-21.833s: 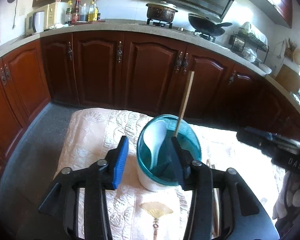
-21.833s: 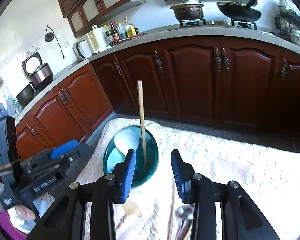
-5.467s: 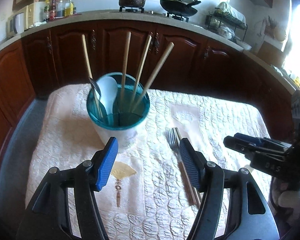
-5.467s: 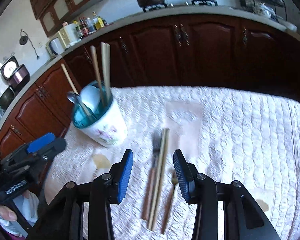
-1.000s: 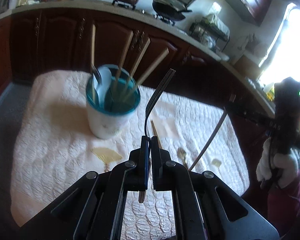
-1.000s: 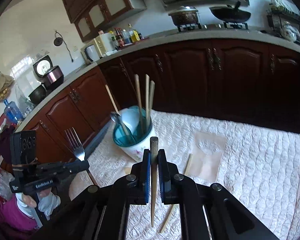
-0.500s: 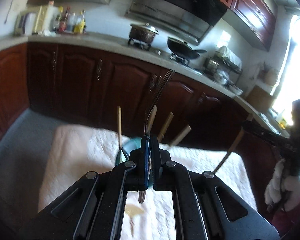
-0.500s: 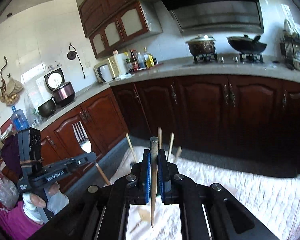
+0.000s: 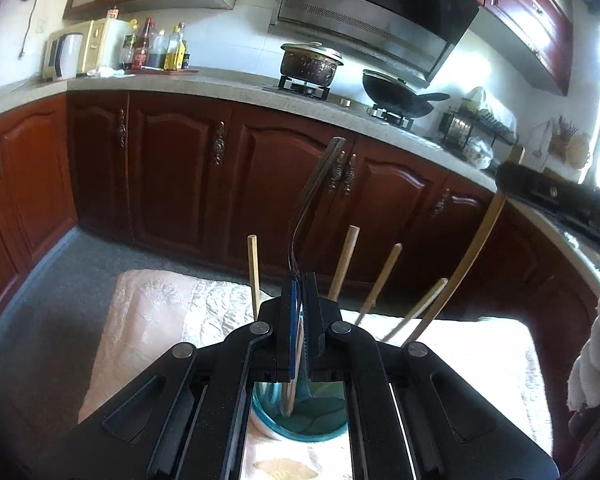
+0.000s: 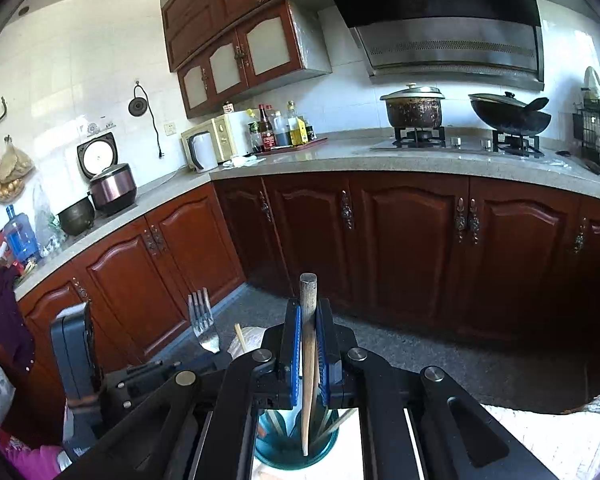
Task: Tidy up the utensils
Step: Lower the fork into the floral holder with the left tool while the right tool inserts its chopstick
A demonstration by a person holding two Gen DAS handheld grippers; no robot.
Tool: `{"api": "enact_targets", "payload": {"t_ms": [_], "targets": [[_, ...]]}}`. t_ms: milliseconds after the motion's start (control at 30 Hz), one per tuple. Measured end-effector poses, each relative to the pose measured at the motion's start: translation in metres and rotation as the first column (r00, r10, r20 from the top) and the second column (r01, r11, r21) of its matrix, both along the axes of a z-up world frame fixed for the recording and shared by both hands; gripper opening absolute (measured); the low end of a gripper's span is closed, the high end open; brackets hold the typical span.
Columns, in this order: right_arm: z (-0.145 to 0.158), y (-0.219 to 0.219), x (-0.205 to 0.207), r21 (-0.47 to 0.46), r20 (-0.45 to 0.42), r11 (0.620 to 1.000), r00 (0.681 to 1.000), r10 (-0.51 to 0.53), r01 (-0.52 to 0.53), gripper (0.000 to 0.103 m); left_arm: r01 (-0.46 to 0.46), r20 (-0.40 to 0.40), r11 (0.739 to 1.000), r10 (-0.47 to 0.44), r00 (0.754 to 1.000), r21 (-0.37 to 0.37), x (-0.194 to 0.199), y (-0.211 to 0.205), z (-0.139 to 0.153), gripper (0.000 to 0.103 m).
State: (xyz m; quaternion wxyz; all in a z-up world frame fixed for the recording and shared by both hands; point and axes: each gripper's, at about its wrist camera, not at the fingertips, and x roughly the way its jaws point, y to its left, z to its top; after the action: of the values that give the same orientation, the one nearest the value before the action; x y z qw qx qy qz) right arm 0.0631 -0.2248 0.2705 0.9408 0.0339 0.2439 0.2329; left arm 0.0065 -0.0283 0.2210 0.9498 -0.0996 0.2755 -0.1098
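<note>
Utensil holder (image 9: 300, 420) sits below both clamped grippers; four chopsticks (image 9: 342, 262) already inside

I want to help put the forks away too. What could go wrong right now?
1. The teal-rimmed utensil cup already holds several wooden chopsticks. The metal fork in the left gripper might bump them.
2. The right gripper holds a wooden chopstick over the same cup, so the two tools could collide.
3. A hard push might tip the cup.

Fork (image 9: 316, 184) and chopstick (image 10: 309, 344), off the tablecloth and now above the teal holder (image 9: 300, 420) in clamped tongs
</note>
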Motion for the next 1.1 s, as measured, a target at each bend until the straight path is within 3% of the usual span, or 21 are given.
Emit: {"api": "enact_targets", "payload": {"t_ms": [333,900,1100], "targets": [[-0.023,0.007,0.016,-0.016,-0.034,1.000,0.999,-0.004,0.003,0.007,0.000,0.012,1.000,-0.001,1.000,0.023,0.011,-0.008,-0.013,0.001],[-0.085,0.009,0.024,-0.030,-0.202,0.999,0.979,0.015,-0.021,0.007,0.013,-0.097,0.999,-0.010,0.995,0.032,-0.001,-0.013,-0.050,0.001],[-0.091,-0.001,0.030,-0.021,-0.244,1.000,0.970,-0.009,0.004,0.007,0.013,-0.127,0.999,-0.008,0.992,0.036,-0.003,-0.013,-0.060,0.001]]}}
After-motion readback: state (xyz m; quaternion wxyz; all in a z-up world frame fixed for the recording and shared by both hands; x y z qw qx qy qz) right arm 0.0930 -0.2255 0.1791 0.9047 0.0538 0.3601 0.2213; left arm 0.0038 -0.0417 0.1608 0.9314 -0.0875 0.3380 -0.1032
